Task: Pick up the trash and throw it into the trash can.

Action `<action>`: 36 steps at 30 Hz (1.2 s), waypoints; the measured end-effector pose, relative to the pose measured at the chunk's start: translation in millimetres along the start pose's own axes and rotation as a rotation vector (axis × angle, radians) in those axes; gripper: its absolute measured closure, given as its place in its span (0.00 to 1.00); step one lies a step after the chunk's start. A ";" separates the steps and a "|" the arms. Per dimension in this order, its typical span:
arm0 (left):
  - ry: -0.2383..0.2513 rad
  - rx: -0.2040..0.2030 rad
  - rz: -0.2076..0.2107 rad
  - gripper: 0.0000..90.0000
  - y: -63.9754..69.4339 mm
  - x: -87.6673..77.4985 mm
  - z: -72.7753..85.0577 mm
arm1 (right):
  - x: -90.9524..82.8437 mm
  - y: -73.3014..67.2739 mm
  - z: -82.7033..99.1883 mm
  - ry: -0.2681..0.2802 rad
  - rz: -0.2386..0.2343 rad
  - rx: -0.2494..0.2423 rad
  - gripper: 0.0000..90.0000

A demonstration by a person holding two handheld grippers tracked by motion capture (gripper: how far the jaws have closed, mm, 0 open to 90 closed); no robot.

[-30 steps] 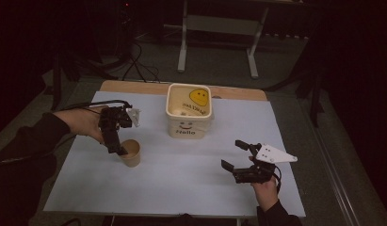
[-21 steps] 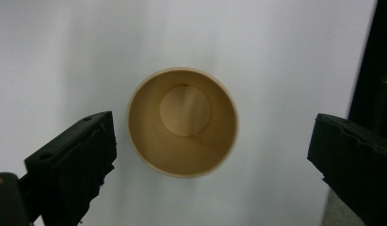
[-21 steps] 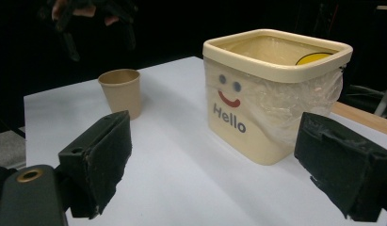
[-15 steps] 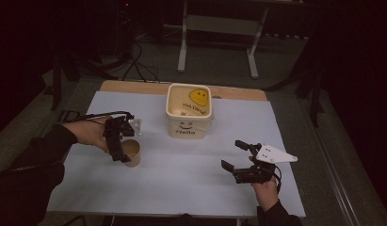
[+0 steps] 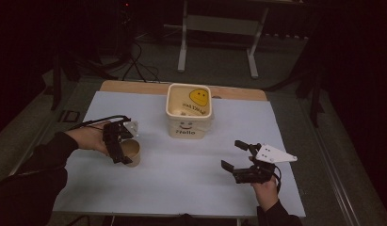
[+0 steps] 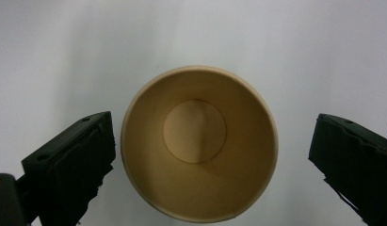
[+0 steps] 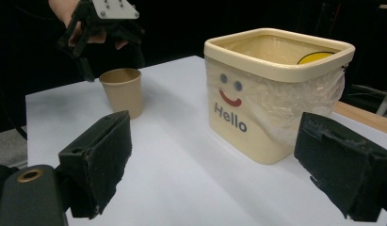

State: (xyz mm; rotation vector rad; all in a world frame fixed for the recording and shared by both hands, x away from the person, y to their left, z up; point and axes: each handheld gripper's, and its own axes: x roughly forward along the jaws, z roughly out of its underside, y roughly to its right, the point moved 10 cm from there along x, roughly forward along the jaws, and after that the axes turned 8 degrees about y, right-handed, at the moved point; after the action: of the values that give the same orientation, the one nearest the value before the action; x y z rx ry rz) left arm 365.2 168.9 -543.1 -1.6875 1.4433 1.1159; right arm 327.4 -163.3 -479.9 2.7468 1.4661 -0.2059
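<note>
A brown paper cup (image 5: 131,155) stands upright and empty on the white table at the left. My left gripper (image 5: 121,151) hangs over it, pointing down. In the left gripper view the cup (image 6: 196,141) sits between the wide-open jaws of that gripper (image 6: 210,160), with a gap on each side. A cream bin (image 5: 189,113) with a plastic liner, a smiley face and "Hello" stands mid-table at the back. My right gripper (image 5: 231,154) is open near the front right, holding nothing. Its own view looks past my open right gripper (image 7: 219,174) at the bin (image 7: 271,94), the cup (image 7: 122,92) and the left gripper (image 7: 104,35).
The white tabletop (image 5: 181,179) has bare room between cup, bin and right gripper. A wooden strip (image 5: 134,86) runs along the far edge. Behind the table, a metal stand (image 5: 217,28) and cables (image 5: 134,66) sit on the dark floor.
My left gripper has moved toward the person and down, from beside the cup's far side to over the cup. The cup, the bin and the right gripper have not moved.
</note>
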 end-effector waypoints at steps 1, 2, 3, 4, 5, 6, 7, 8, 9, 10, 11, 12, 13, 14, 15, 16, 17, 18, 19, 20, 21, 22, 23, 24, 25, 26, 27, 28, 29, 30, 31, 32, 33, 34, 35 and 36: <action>-0.004 0.001 -0.007 0.02 -1.2 1.3 1.0 | 0.2 -0.1 0.1 -0.001 -0.001 0.000 0.13; -0.007 0.000 -0.009 0.02 -1.8 2.2 1.6 | 0.2 -0.1 0.1 -0.001 -0.001 0.000 0.13; -0.018 -0.006 0.000 0.02 -1.4 4.1 3.6 | 0.3 -0.2 0.1 -0.001 -0.001 -0.001 0.13; -0.022 -0.004 -0.004 0.02 -2.5 5.9 4.6 | 0.2 -0.5 0.0 -0.002 -0.002 -0.003 0.13; -0.032 -0.009 -0.007 0.02 -2.9 7.7 6.1 | 0.0 -0.8 0.0 -0.001 -0.002 -0.002 0.13; -0.050 -0.001 -0.006 0.03 -3.5 9.5 8.2 | -0.1 -0.7 -0.1 -0.001 -0.002 -0.002 0.13; -0.059 0.002 -0.007 0.03 -4.0 11.6 9.3 | -0.4 -0.5 0.1 -0.001 -0.001 -0.001 0.13; -0.071 -0.001 -0.007 0.03 -4.0 13.3 10.6 | -0.7 -0.2 0.4 -0.002 -0.001 0.000 0.13; -0.086 0.009 -0.006 0.04 -4.8 14.5 11.9 | -1.0 0.1 0.4 0.000 0.000 0.001 0.13; -0.093 0.007 -0.005 0.05 -5.1 15.8 12.3 | -1.3 0.2 0.3 0.000 0.000 0.002 0.13; -0.094 0.004 -0.003 0.05 -5.4 16.6 12.0 | -1.5 0.3 0.2 0.001 0.001 0.002 0.13; -0.099 0.006 -0.003 0.06 -6.2 16.9 12.0 | -1.7 0.3 0.2 0.001 0.001 0.002 0.13; -0.101 0.007 -0.003 0.07 -6.8 17.2 11.7 | -1.8 0.2 0.2 0.001 0.002 0.002 0.13; -0.104 0.006 -0.005 0.08 -7.4 17.4 11.4 | -1.8 0.2 0.3 0.001 0.002 0.002 0.13; -0.108 0.003 -0.004 0.10 -8.1 17.4 11.2 | -1.7 0.1 0.3 0.000 0.002 0.002 0.13; -0.111 0.006 -0.008 0.13 -8.8 17.7 11.3 | -1.7 -0.1 0.3 0.000 0.001 0.002 0.13; -0.114 0.008 -0.006 0.16 -8.8 17.8 11.4 | -1.7 -0.1 0.3 0.000 0.001 0.001 0.13; -0.114 0.006 0.000 0.18 -8.3 18.0 11.3 | -1.8 -0.1 0.4 0.000 0.001 0.000 0.13; -0.115 0.005 0.002 0.20 -8.2 18.1 11.3 | -1.7 0.3 0.4 0.001 0.000 0.002 0.13; -0.114 0.008 0.007 0.20 -7.6 18.1 11.2 | -1.7 0.3 0.4 0.001 0.000 0.002 0.13; -0.113 0.007 0.009 0.21 -7.4 18.2 11.0 | -1.7 0.4 0.4 0.001 0.001 0.004 0.13; -0.114 0.010 0.008 0.21 -7.8 17.9 11.1 | -1.6 0.5 0.4 0.001 0.000 0.004 0.13; -0.107 0.017 0.011 0.22 -7.4 17.3 10.3 | -1.5 0.4 0.3 0.001 0.000 0.004 0.13; -0.102 0.018 0.010 0.23 -7.8 16.1 9.6 | -1.2 0.2 0.2 0.001 -0.001 0.003 0.13; -0.094 0.013 0.009 0.24 -8.3 14.5 8.5 | -0.8 0.0 0.0 0.001 -0.002 0.002 0.13; -0.077 0.003 0.016 0.25 -7.9 12.5 6.6 | -0.4 0.0 0.3 0.000 -0.003 0.001 0.13; -0.062 -0.013 0.018 0.25 -7.7 10.1 4.7 | -0.2 0.0 0.6 -0.001 -0.003 0.002 0.13; -0.056 -0.015 0.017 0.25 -8.2 7.4 3.1 | 0.0 0.2 0.8 -0.002 -0.003 0.002 0.13; -0.052 -0.016 0.025 0.26 -7.7 4.9 1.7 | 0.1 0.4 0.6 -0.001 -0.004 0.004 0.13; -0.047 -0.014 0.025 0.26 -7.6 3.0 -0.1 | 0.2 0.6 0.5 0.000 -0.004 0.005 0.13; -0.049 -0.007 0.022 0.26 -7.8 1.1 -1.5 | 0.5 0.8 0.4 0.001 -0.004 0.004 0.13; -0.050 -0.009 0.030 0.26 -6.9 -0.7 -2.9 | 0.8 0.8 0.5 0.001 -0.005 0.004 0.13; -0.045 -0.008 0.028 0.26 -6.9 -2.4 -5.0 | 1.2 0.7 0.6 0.000 -0.006 0.006 0.13; -0.042 -0.005 0.029 0.26 -6.9 -4.6 -7.3 | 1.6 0.7 0.7 -0.001 -0.007 0.006 0.13; -0.034 -0.009 0.031 0.26 -6.1 -6.4 -9.9 | 2.1 0.7 0.8 0.000 -0.008 0.005 0.13; -0.022 -0.012 0.032 0.26 -6.1 -8.5 -13.3 | 2.4 0.6 0.7 0.000 -0.010 0.004 0.13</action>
State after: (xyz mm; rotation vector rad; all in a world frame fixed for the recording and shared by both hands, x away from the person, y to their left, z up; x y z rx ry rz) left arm 373.4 162.0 -530.0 -1.6605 1.4575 1.1595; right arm 329.1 -161.8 -480.9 2.7435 1.4808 -0.2095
